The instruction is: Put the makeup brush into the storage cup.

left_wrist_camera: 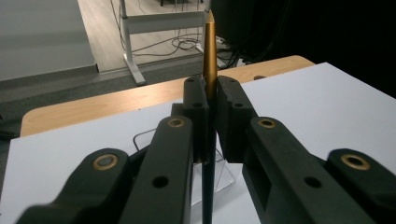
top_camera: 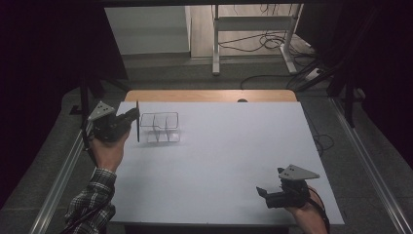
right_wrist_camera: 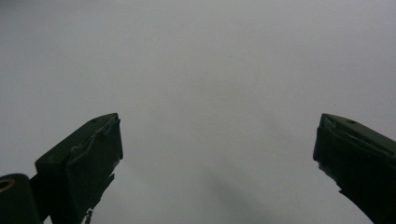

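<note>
Clear plastic is the material of the small compartment holder (top_camera: 159,127) standing at the far left of the white table top (top_camera: 219,165) in the high view, and I judge it to be where the pen belongs. From that view my left gripper (top_camera: 132,117) holds a dark pen (top_camera: 138,122) upright just left of the holder, off the table and not yet over any compartment; the pickup looks done, while the carry over the rim and the release are left. My right gripper (top_camera: 263,191) rests low at the near right corner, well apart from the work. A bare wooden strip (top_camera: 209,95) edges the table's far side, with a white frame (top_camera: 253,34) and cables on the floor beyond; nothing lies between pen and holder. In the left gripper view, the jaws are shut tight on the pen (left_wrist_camera: 210,70), its gold tapered end pointing up past the pads (left_wrist_camera: 196,112), its dark barrel running down between them; the holder (left_wrist_camera: 224,175) shows below, partly hidden. In the right gripper view, my jaws stand wide apart with nothing between them, over plain white table (right_wrist_camera: 210,70).
</note>
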Demonstrator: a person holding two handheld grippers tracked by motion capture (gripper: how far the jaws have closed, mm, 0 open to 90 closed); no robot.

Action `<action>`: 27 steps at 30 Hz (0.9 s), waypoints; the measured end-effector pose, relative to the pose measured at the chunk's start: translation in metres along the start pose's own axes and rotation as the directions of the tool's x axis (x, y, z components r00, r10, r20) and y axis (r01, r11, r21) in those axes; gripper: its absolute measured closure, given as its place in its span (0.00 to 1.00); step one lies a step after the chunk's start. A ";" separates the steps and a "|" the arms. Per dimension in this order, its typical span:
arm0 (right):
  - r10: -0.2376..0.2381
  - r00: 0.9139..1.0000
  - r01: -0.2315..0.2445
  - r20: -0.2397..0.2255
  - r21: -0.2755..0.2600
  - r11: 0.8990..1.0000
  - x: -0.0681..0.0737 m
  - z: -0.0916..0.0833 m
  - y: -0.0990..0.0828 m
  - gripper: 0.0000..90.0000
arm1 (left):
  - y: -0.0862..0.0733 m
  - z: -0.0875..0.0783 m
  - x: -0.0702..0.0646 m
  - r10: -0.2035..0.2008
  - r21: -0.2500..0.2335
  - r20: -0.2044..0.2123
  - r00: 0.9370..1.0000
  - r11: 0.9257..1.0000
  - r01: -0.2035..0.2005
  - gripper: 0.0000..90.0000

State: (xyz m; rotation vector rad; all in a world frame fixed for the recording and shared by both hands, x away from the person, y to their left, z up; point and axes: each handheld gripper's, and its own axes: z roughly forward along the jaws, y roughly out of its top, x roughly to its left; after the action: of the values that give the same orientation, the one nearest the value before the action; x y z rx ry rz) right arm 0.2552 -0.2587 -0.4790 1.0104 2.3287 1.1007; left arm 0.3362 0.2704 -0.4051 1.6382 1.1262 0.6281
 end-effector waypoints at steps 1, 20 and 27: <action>0.000 1.000 0.000 0.000 0.000 1.000 0.000 0.000 0.000 0.02 | 0.001 0.000 0.000 -0.001 -0.001 -0.001 1.000 1.000 0.001 0.93; 0.022 1.000 -0.022 -0.004 -0.024 0.999 -0.002 -0.003 0.000 0.00 | 0.013 0.015 0.006 0.007 -0.036 -0.012 1.000 0.999 -0.007 0.93; 0.016 1.000 -0.017 -0.006 -0.021 1.000 -0.002 -0.002 0.000 0.00 | 0.016 0.023 0.008 0.019 -0.042 -0.019 1.000 0.999 -0.020 0.93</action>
State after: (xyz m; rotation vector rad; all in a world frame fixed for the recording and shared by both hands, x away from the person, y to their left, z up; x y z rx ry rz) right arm 0.2551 -0.2610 -0.4776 1.0216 2.3125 1.1340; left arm 0.3644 0.2670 -0.3997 1.6121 1.1046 0.6772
